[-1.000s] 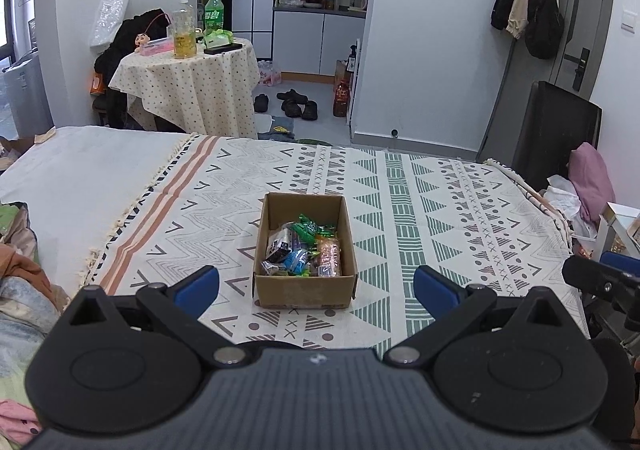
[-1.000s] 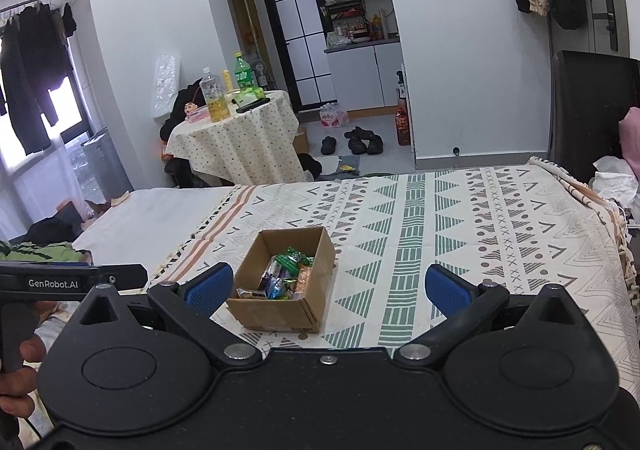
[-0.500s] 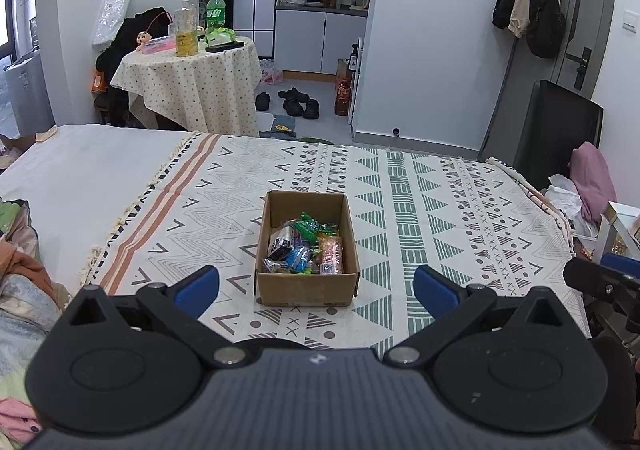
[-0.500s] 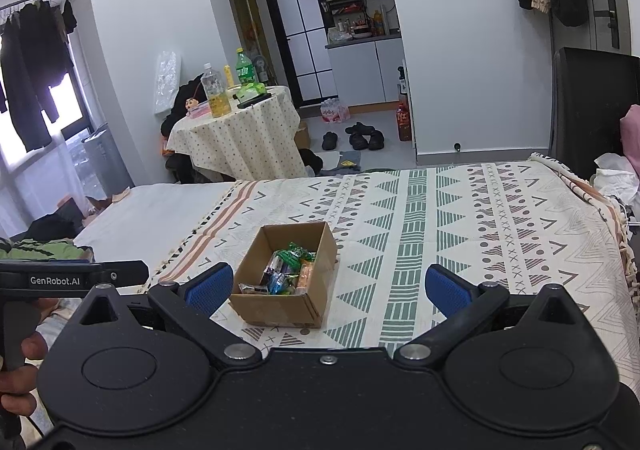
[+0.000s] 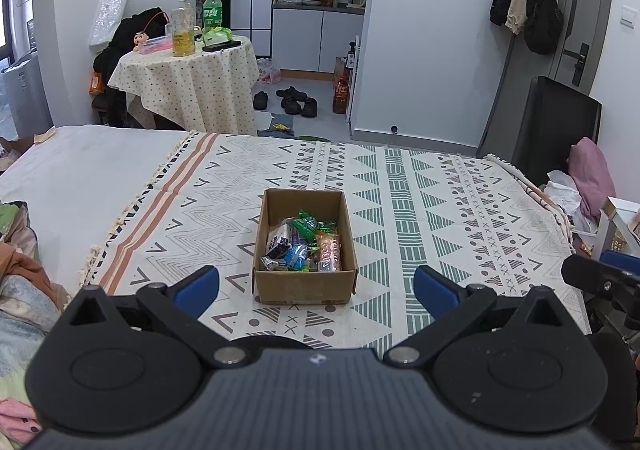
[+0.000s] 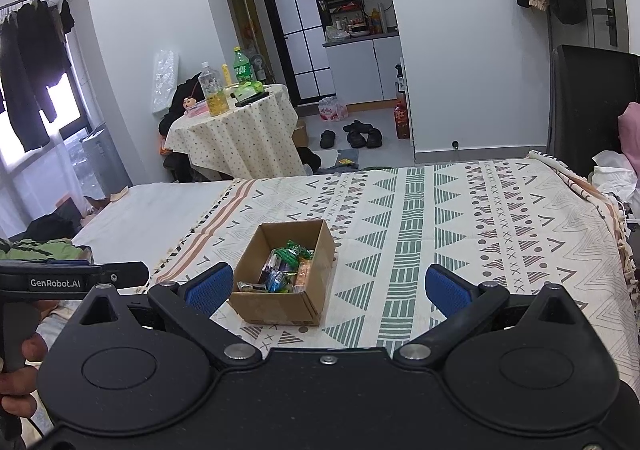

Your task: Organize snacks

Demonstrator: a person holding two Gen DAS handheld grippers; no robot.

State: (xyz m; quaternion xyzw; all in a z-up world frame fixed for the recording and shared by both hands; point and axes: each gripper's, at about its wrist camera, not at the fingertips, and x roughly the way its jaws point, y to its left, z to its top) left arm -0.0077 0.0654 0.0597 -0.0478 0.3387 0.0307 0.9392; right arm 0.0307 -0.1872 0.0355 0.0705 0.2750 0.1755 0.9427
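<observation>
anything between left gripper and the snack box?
Nothing. In the left wrist view only bare patterned blanket lies between the open left gripper and the cardboard box. Snacks are all inside it.

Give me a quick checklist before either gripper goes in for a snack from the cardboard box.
1. Left gripper open and holding nothing: ok.
2. Right gripper open and holding nothing: ok.
3. Cardboard box upright on the patterned blanket, top open: ok.
4. Snacks reachable from above, nothing covering them: ok.
5. Single snack separable from the pile: cannot tell, the wrappers overlap.
6. Separate place to sort snacks into: cannot tell, none shows near the box.
</observation>
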